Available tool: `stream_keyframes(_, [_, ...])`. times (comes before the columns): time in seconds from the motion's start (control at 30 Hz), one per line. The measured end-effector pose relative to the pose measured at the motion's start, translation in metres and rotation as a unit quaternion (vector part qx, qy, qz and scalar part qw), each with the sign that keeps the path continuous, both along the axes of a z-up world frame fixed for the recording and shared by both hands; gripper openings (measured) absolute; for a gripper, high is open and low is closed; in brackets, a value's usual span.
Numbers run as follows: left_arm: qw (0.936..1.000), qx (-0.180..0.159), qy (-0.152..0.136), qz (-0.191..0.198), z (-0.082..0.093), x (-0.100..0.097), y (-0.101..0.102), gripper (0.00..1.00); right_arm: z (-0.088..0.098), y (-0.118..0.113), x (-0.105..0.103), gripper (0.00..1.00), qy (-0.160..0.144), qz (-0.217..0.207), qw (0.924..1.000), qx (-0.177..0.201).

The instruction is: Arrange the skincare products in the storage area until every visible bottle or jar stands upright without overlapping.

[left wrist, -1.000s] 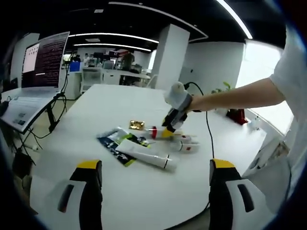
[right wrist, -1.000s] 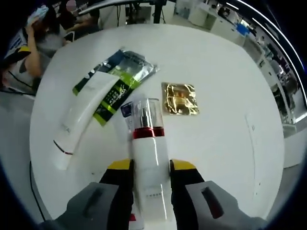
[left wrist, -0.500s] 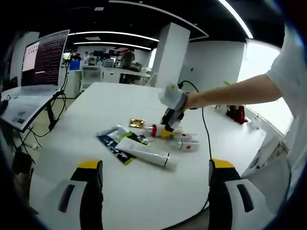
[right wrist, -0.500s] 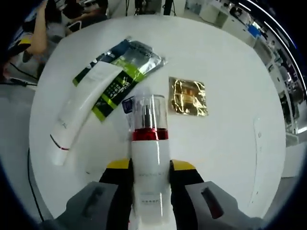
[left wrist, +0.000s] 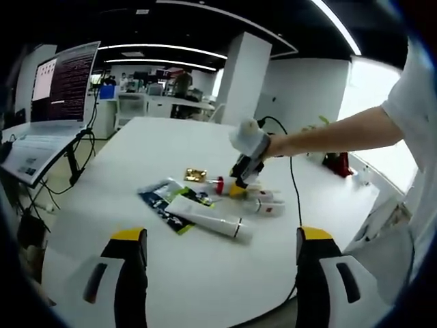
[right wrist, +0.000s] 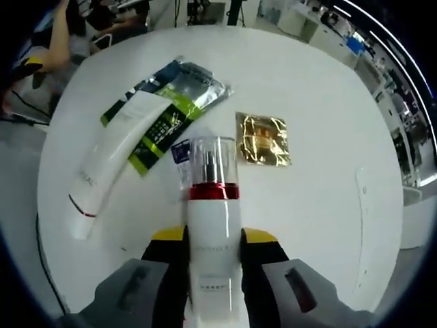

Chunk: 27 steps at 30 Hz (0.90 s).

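**Pump bottle in the grip, not yet stood upright**

Left gripper view. The left gripper point(left wrist: 216, 273) rises from the bottom of the frame with its jaws spread wide and nothing between them, held back from the products. At centre, on the white table point(left wrist: 136, 171), the right gripper point(left wrist: 240, 183) reaches in from the right and pinches the pump bottle point(left wrist: 220, 184), which lies roughly level just over the tabletop. Below it lie the long white tube point(left wrist: 208, 219), the green-and-dark sachets point(left wrist: 160, 199) under the tube and, at right, further small bottles point(left wrist: 263, 203). The gold sachet point(left wrist: 194, 176) sits just above. Against the frame half a second earlier, the right gripper and bottle stand slightly higher and further right.

Right gripper view. The right gripper point(right wrist: 212, 240) is pressed onto the white body of the pump bottle point(right wrist: 213, 225), whose red collar and clear cap point toward frame top. White tube point(right wrist: 109, 167) at left, gold sachet point(right wrist: 263, 139) at upper right. The layout is nearly unchanged from the earlier frame.

Judgement: the step in hand is lifting this bottle; the next move calls for tipping it upright and seating its base on bare table, apart from the sachets.
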State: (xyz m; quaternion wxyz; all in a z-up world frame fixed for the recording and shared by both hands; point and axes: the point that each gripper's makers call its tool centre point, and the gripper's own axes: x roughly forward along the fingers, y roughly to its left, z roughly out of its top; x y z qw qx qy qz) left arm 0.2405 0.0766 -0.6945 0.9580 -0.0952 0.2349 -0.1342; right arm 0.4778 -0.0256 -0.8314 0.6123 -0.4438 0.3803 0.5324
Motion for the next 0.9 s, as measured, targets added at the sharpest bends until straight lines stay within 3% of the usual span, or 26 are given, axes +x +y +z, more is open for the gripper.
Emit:
stream_keyframes(0.17, [1.0000,0.002,-0.001,0.002,0.001,0.000,0.001,0.82,0.003,0.001,0.008,0.27,-0.028,-0.005,0.9994,0.020])
stream_keyframes(0.37, [1.0000,-0.004,-0.003,0.005,0.004,0.000,0.000,0.82,0.022,0.003,0.007,0.27,-0.051,-0.027,0.9953,0.077])
stream_keyframes(0.73, [0.9999,0.000,-0.008,0.007,0.006,0.000,0.000,0.81,0.043,0.001,0.000,0.27,-0.085,-0.056,0.9845,0.143])
stream_keyframes(0.9, [0.9999,-0.003,-0.009,0.008,0.006,0.000,0.001,0.80,0.054,-0.002,0.005,0.27,-0.099,-0.078,0.9762,0.176])
